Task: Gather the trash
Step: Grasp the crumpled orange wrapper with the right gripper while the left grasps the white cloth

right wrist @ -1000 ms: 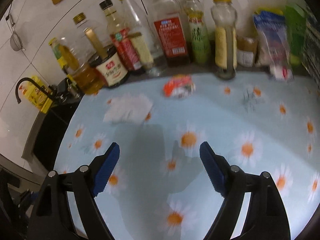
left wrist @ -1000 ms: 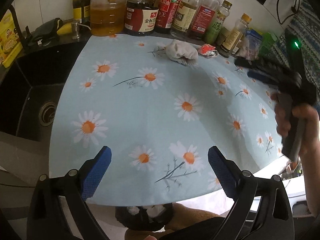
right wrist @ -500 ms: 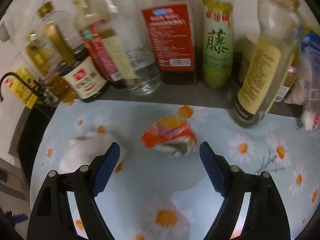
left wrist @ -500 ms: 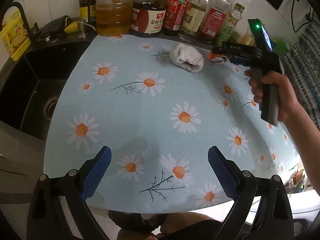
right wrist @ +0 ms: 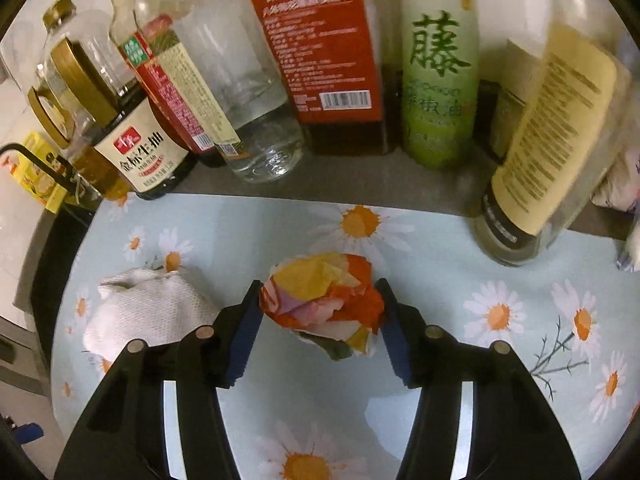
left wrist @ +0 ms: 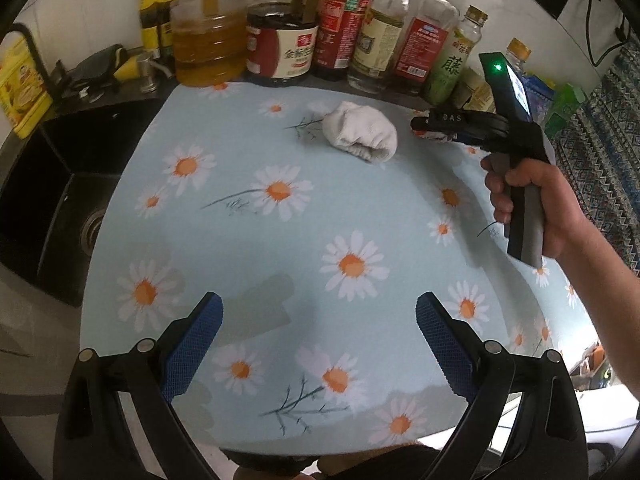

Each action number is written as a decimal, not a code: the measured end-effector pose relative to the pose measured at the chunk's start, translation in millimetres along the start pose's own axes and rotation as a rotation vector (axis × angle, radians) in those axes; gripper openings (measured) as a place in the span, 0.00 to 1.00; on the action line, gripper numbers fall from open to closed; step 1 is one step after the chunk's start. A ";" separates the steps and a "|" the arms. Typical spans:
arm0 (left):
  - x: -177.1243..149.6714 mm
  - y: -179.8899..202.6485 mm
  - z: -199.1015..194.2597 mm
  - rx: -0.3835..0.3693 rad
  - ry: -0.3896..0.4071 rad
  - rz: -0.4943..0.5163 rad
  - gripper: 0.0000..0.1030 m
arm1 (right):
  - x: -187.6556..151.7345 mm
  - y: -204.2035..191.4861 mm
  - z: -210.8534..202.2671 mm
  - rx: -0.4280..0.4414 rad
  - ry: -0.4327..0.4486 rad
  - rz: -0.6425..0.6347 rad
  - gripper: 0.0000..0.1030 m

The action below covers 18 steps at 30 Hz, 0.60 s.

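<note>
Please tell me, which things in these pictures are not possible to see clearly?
- Left wrist view: crumpled wrapper mostly behind right gripper.
- Right wrist view: whether the pads press the wrapper; its underside is hidden.
- Right wrist view: yellow-labelled bottle blurred, text unreadable.

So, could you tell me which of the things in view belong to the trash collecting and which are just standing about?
Part of the job:
- crumpled wrapper, between the pads of the right gripper, whose jaws have just been closing on it
- crumpled white tissue
- left gripper, open and empty

Just standing about:
- condiment bottles
- daisy tablecloth
- sink
</note>
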<state>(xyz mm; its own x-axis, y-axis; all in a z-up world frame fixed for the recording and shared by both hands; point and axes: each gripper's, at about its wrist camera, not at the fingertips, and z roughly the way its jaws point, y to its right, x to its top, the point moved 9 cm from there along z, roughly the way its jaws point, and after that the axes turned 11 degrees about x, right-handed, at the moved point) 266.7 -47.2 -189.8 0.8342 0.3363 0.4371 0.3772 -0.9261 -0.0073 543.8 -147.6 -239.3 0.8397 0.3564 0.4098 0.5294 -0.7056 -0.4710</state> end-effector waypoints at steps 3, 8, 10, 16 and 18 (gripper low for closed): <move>14.8 8.5 2.3 -0.006 0.006 0.026 0.92 | -4.2 -4.7 -19.7 0.038 0.027 0.010 0.54; 45.6 26.3 7.2 -0.009 0.042 0.090 0.92 | -32.4 -9.2 -51.8 0.088 0.027 0.007 0.54; 60.0 31.3 12.0 0.000 0.066 0.104 0.92 | -45.8 -14.9 -62.3 0.124 0.032 -0.003 0.54; 88.5 49.0 41.5 0.001 0.034 0.138 0.93 | -89.6 -21.7 -95.4 0.143 0.066 -0.036 0.54; 99.2 54.6 49.8 0.005 0.038 0.145 0.93 | -100.7 -22.9 -100.3 0.149 0.071 -0.032 0.55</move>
<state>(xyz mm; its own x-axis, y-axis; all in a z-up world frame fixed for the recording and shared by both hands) 390.1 -55.9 -191.7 0.8643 0.1919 0.4650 0.2557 -0.9636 -0.0776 434.9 -228.7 -191.4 0.8143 0.3292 0.4780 0.5721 -0.5942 -0.5654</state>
